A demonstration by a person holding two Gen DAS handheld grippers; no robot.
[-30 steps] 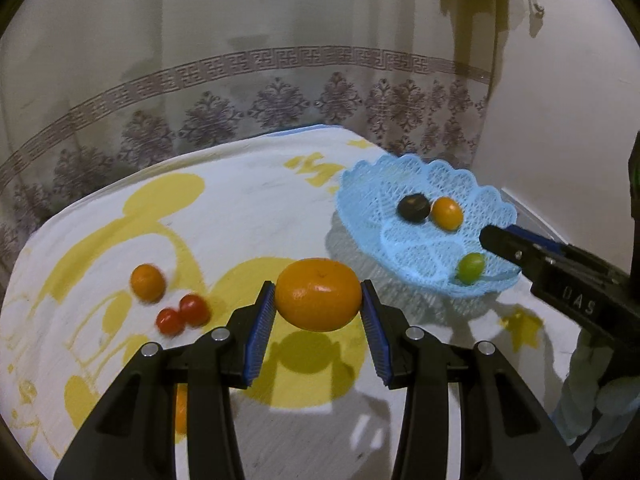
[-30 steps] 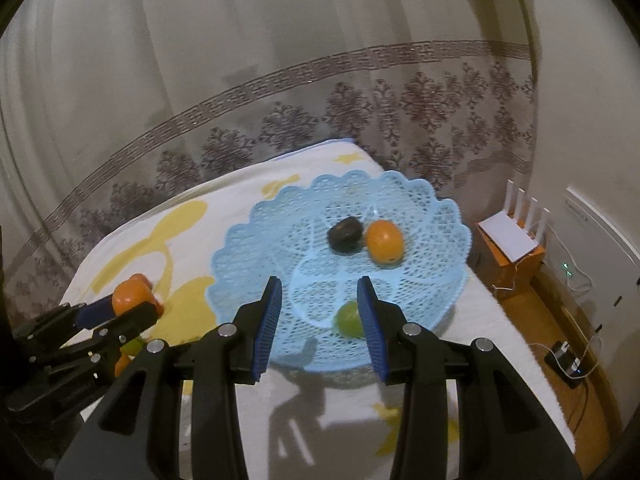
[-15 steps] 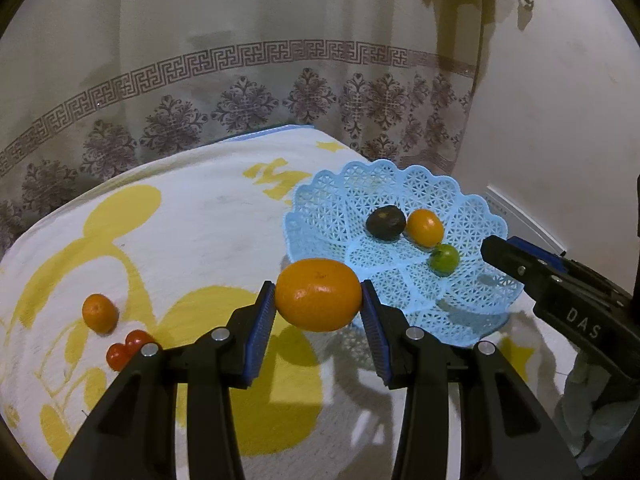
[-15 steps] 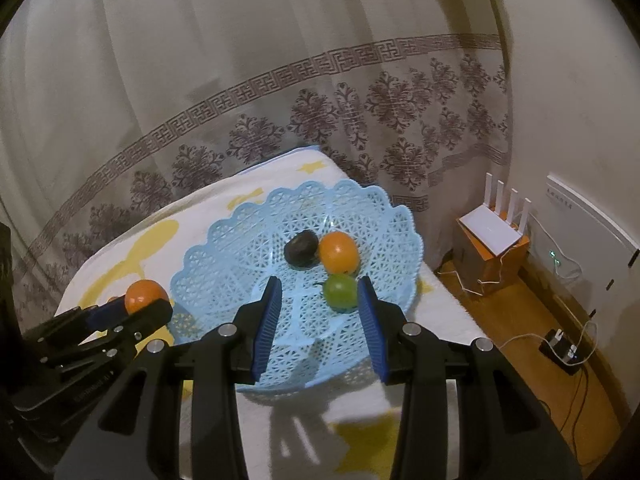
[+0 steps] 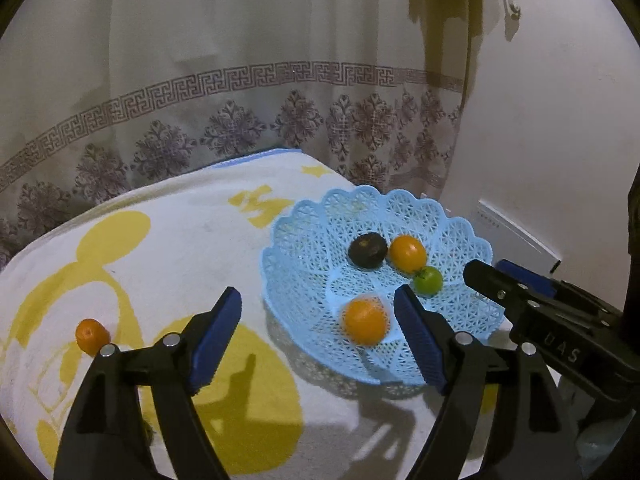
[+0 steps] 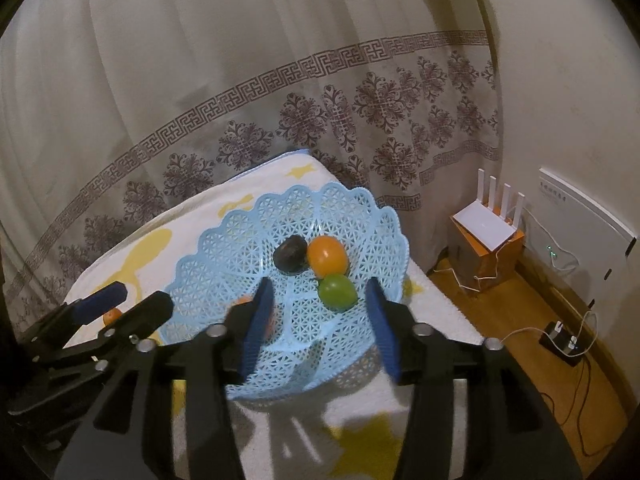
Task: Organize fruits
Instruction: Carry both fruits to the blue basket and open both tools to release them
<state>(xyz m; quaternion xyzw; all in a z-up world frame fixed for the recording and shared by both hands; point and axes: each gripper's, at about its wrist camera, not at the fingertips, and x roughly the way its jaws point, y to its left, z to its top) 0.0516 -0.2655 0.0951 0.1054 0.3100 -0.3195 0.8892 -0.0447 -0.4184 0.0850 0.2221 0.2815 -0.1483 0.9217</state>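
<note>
My left gripper [image 5: 318,330] gapes wide and empty; the small orange [image 5: 92,335] on the bed lies at nine o'clock.

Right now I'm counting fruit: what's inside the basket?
The basket holds a dark fruit, two oranges and a green fruit. Its near floor is hidden.
</note>
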